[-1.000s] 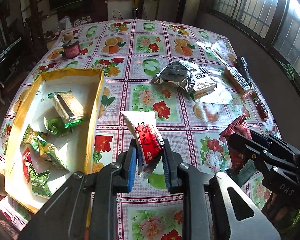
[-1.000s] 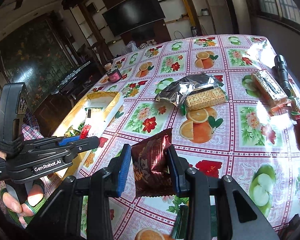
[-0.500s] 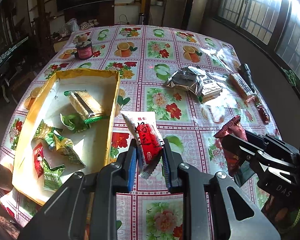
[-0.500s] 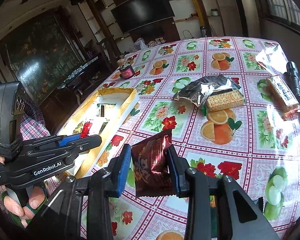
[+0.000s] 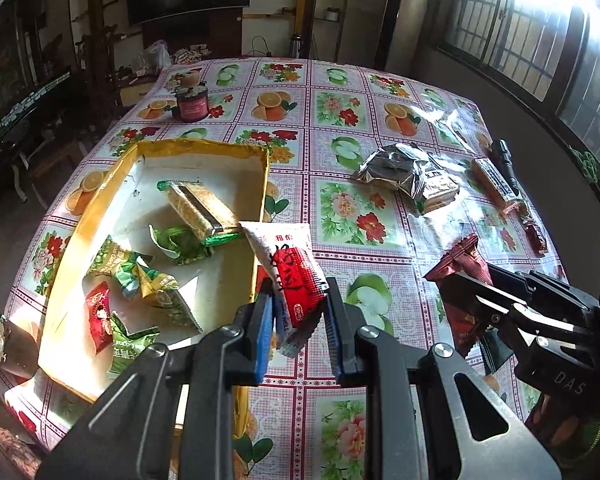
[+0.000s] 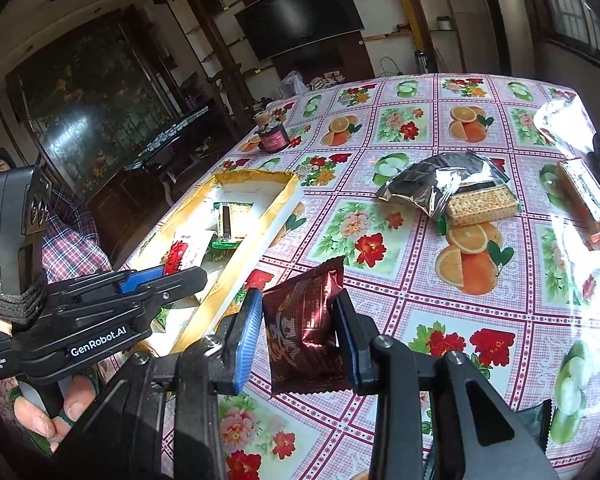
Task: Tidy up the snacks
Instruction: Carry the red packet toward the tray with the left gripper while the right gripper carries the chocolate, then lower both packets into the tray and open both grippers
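Left gripper [image 5: 298, 316]: you have it clamped on the red-and-white sachet [image 5: 290, 276], lifted off the table over the box's right wall, so, as I judge it, a short move left drops it inside.
Right gripper [image 6: 296, 340]: it pinches the maroon packet [image 6: 308, 328] by its sides, held above the tablecloth [image 5: 340, 120] near the box's right side, likely waiting its turn.
Box [image 5: 262, 168]: yellow-rimmed, at the table's left edge; it already holds a biscuit pack [image 5: 198, 210] and several green wrappers [image 5: 148, 280].
Left to sort: silver bag with crackers [image 6: 452, 192] mid-table; wrapped bar [image 6: 586, 192] and small red packet [image 5: 536, 236] toward the right edge.
Not snacks: a torch [image 5: 506, 164] at the right edge, a jar [image 5: 192, 104] near the far left corner.
In your way: the box wall under the sachet, and your two grippers close together.
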Demonstrator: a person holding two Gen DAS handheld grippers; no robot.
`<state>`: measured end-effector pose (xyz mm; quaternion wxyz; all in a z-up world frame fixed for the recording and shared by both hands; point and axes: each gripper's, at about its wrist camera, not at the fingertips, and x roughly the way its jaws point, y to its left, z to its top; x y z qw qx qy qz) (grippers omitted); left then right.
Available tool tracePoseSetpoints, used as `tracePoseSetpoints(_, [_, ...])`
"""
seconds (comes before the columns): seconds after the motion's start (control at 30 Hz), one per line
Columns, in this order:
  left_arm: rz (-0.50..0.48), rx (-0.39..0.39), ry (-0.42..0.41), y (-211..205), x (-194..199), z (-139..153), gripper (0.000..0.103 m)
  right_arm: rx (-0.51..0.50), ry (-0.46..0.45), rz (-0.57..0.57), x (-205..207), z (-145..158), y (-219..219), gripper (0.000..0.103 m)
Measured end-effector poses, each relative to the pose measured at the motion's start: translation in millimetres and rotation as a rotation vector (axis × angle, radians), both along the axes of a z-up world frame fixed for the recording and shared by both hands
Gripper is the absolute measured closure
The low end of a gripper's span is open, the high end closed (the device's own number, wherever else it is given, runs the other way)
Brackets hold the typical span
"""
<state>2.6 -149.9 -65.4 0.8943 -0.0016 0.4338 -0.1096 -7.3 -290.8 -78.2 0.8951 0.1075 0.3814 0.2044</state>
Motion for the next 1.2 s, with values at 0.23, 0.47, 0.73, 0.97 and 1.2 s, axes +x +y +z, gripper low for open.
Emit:
tracePoseSetpoints(0.23, [0.040, -0.005, 0.003, 21, 2, -3, 0.078, -0.002, -0.002, 0.033, 5, 3, 16, 0.067])
tracePoseSetpoints(0.47, [0.093, -0.014, -0.004, 54, 4, 0, 0.078, -0.015, -0.027, 0.091, 10, 13, 45, 0.067])
tracePoseSetpoints(0.73, [0.188, -0.027, 0.001, 102, 9, -1, 0.078, -0.022, -0.040, 0.173, 19, 16, 84, 0.067])
tracePoseSetpoints(0.97, [0.226, -0.038, 0.020, 122, 9, -10, 0.078, -0.012, -0.014, 0.241, 34, 6, 120, 0.067])
tracePoseSetpoints(1.2, [0.232, -0.035, 0.033, 133, 13, -16, 0.078, -0.015, 0.034, 0.273, 55, -17, 143, 0.067])
